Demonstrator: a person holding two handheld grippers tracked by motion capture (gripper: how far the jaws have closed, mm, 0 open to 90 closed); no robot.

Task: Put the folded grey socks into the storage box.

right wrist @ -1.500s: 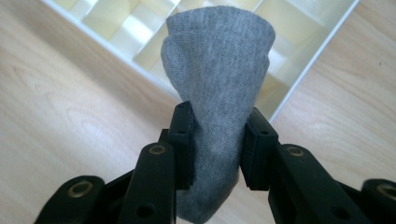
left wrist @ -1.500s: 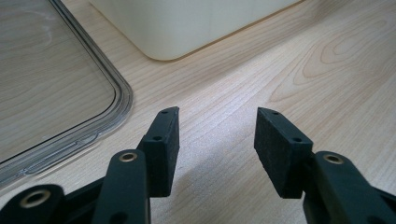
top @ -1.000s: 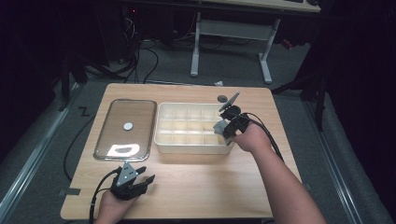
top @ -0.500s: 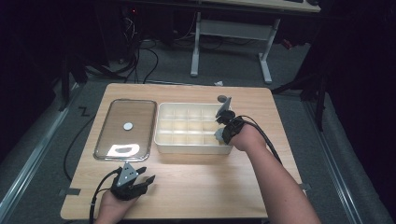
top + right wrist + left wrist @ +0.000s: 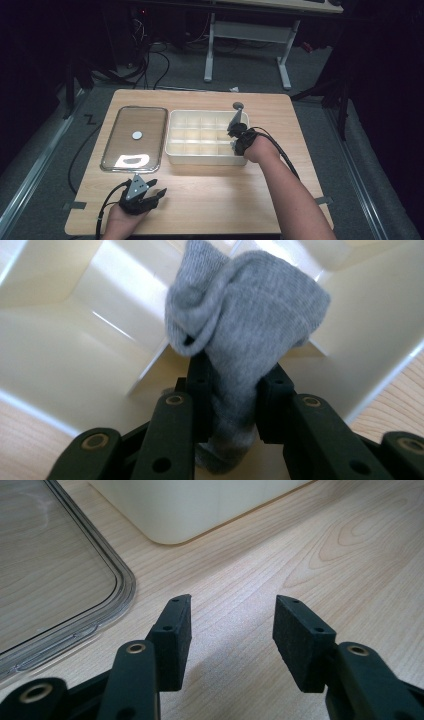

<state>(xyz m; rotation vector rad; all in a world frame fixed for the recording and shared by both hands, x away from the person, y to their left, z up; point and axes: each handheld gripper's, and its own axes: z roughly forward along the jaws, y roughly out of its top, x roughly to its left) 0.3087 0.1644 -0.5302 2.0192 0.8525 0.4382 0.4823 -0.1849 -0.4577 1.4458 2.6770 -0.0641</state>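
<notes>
While the left gripper (image 5: pixel 150 192) is rested on the desk (image 5: pixel 215 195) near its front edge, fingers (image 5: pixel 172 635) released with nothing between them, a grey sock (image 5: pixel 240 340) is clamped in the right gripper (image 5: pixel 232 390). Its fingers have just been closing on the sock. The sock is held over the right end of the divided cream box (image 5: pixel 200 150). A clear lid (image 5: pixel 135 137) is laid flat just left of the box.
</notes>
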